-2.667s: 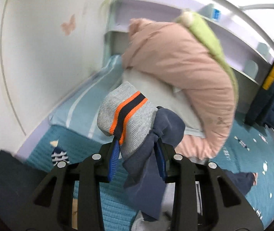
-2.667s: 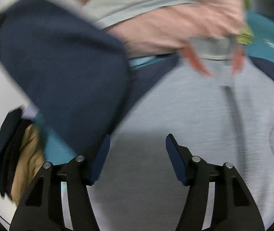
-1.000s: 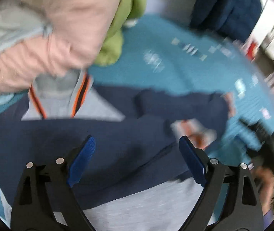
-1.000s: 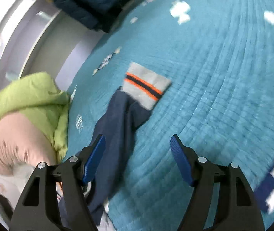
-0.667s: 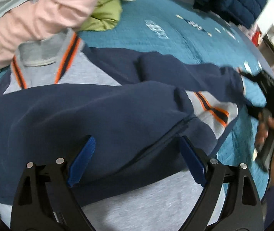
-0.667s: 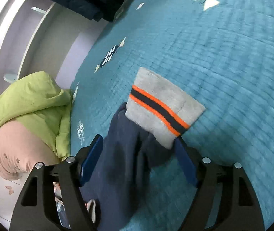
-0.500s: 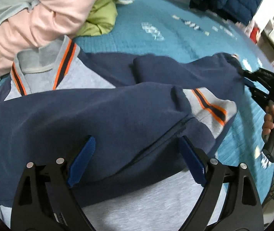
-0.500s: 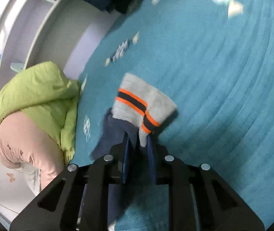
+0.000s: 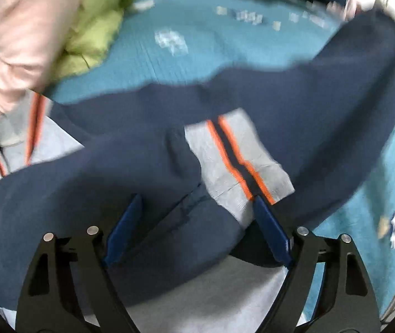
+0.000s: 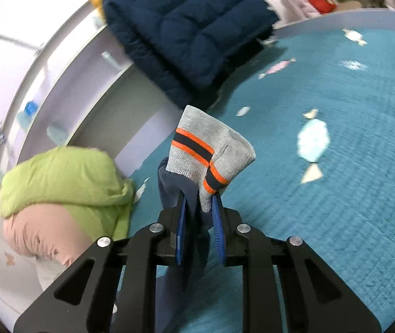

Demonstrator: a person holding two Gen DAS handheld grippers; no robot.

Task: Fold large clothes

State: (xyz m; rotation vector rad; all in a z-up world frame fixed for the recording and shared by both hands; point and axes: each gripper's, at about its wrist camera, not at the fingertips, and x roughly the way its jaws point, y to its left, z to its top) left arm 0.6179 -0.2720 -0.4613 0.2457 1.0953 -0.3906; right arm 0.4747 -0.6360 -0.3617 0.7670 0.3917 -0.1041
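Right wrist view: right claw clenched on the right sleeve just below its cuff, lifted clear above the bedspread.
Left wrist view: left claw released, blue fingers spread wide, hovering over the sweatshirt; image is motion-blurred.
Garment material: soft navy knit sleeves, grey body panel at the bottom edge, ribbed grey cuffs and collar with 2 orange stripes around 1 navy stripe.
Garment position: spread across the bed; left sleeve folded over the chest, its cuff lying flat just ahead of the left claw's right finger.
Bedspread: teal, quilted in fine ridges, printed with pale candy shapes.
Counts: 2 claws, 2 cuffs, 1 sweatshirt.
Edges: pink-and-green padded jacket bunched beside the collar; navy puffer jacket draped at the bed's far edge against the lilac bed frame.
Open room: bare bedspread to the right of the garment.
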